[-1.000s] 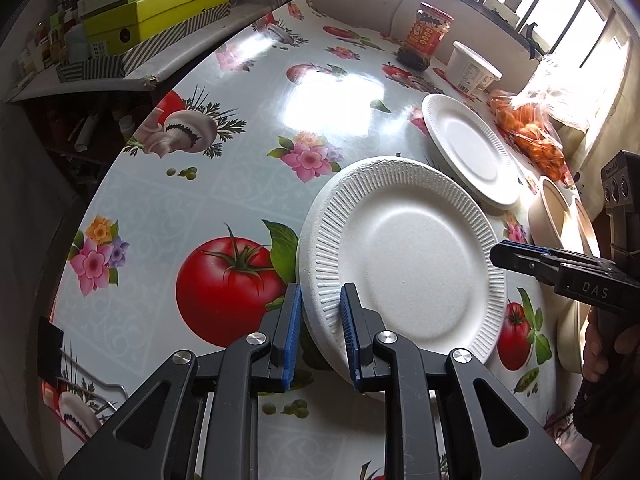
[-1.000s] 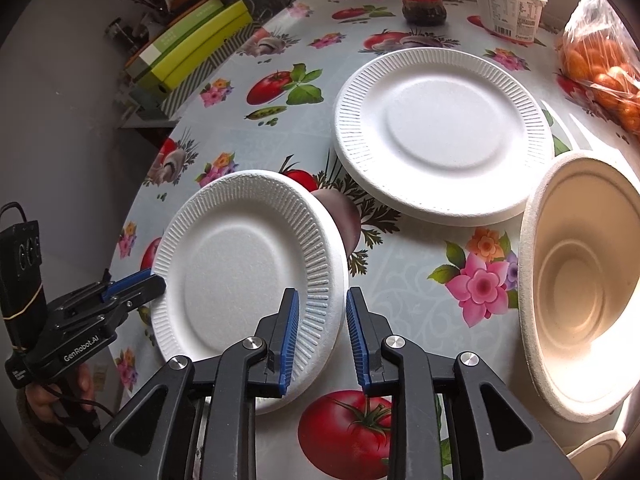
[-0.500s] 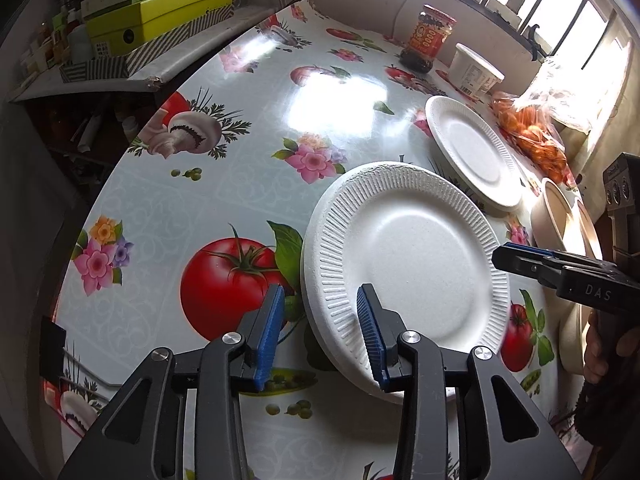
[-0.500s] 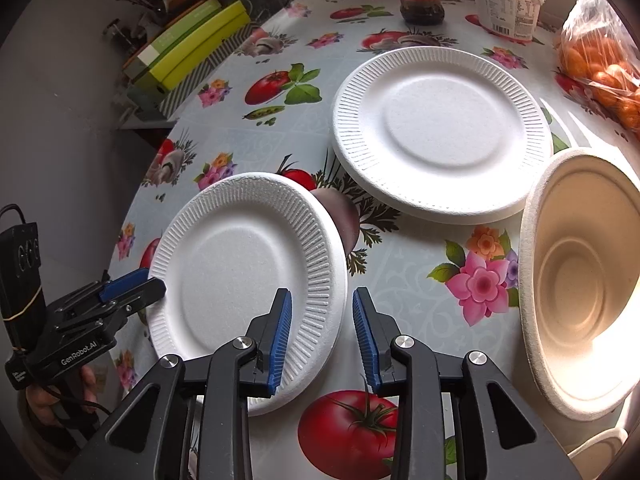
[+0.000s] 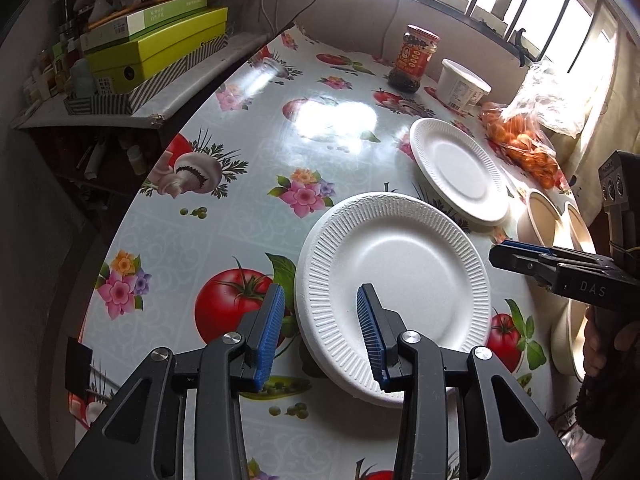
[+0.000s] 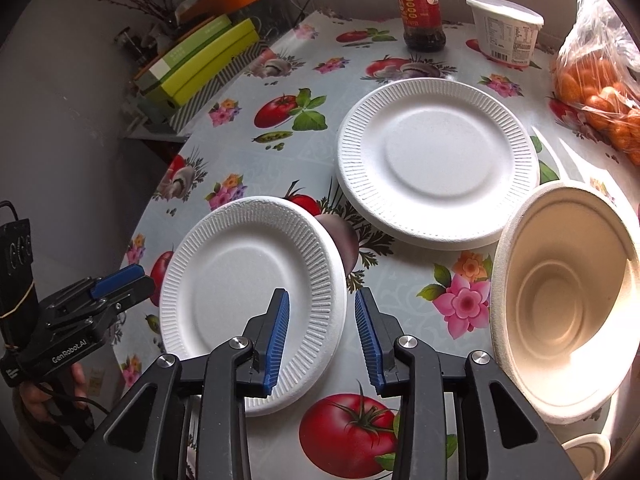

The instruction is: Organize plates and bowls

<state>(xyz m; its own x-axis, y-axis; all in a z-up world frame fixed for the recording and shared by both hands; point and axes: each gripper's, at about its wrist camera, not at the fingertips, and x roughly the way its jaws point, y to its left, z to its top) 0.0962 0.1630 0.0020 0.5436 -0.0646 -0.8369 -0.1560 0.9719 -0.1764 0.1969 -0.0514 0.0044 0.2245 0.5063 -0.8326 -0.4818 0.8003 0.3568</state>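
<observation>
Near plate (image 5: 394, 292), white foam with a ribbed rim, sits in the lower centre of the left wrist view with both tools straddling its edge. The left gripper (image 5: 320, 334) stands parted, one blue pad on the tablecloth side and one over the rim, neither pressing. The right gripper (image 6: 322, 336) is opening, the opposite rim between its pads without contact. The plate appears tilted, its far edge raised off the tablecloth (image 5: 240, 184); whether it rests fully flat cannot be told.

A second plate (image 6: 438, 162) lies at upper centre of the right wrist view, just beside the bowl (image 6: 568, 300) at right.

Hazards:
- Released foam is light; a pad catching the rim on withdrawal could drag or flip it.
- Unsupported, the raised edge may drop and slide toward the table edge at lower left.
</observation>
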